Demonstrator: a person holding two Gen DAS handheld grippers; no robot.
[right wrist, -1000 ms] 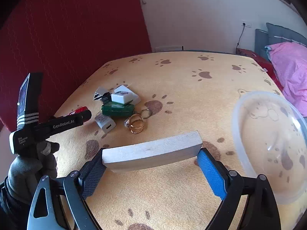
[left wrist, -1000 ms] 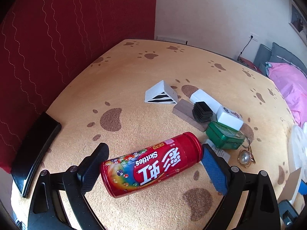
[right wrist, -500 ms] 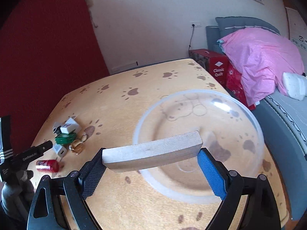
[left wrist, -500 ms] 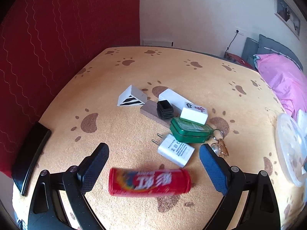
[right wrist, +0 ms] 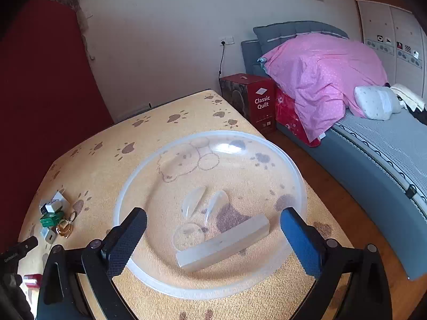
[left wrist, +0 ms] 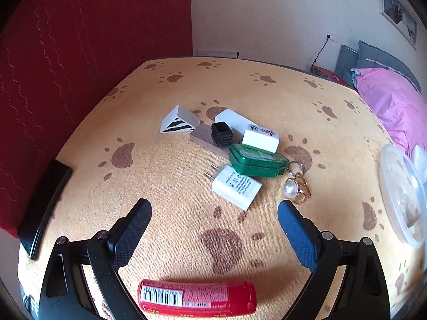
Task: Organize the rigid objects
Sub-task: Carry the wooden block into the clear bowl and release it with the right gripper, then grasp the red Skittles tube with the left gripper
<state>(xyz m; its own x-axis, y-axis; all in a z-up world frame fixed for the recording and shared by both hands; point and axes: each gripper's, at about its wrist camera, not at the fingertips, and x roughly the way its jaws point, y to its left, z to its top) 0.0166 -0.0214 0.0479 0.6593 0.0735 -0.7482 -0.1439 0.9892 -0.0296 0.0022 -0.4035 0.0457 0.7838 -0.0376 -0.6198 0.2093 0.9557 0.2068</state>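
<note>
The right claw is opening, and nothing is between its jaws. Just below it the pale wooden block lies in the clear bowl, so that drop looks done. The left claw is wide apart and empty, tilted down at the tabletop. The red candy tube lies close under it. Farther off sit the white charger, pearl ring and green box. Next, I think, a claw must reach one of these and carry it to the bowl.
</note>
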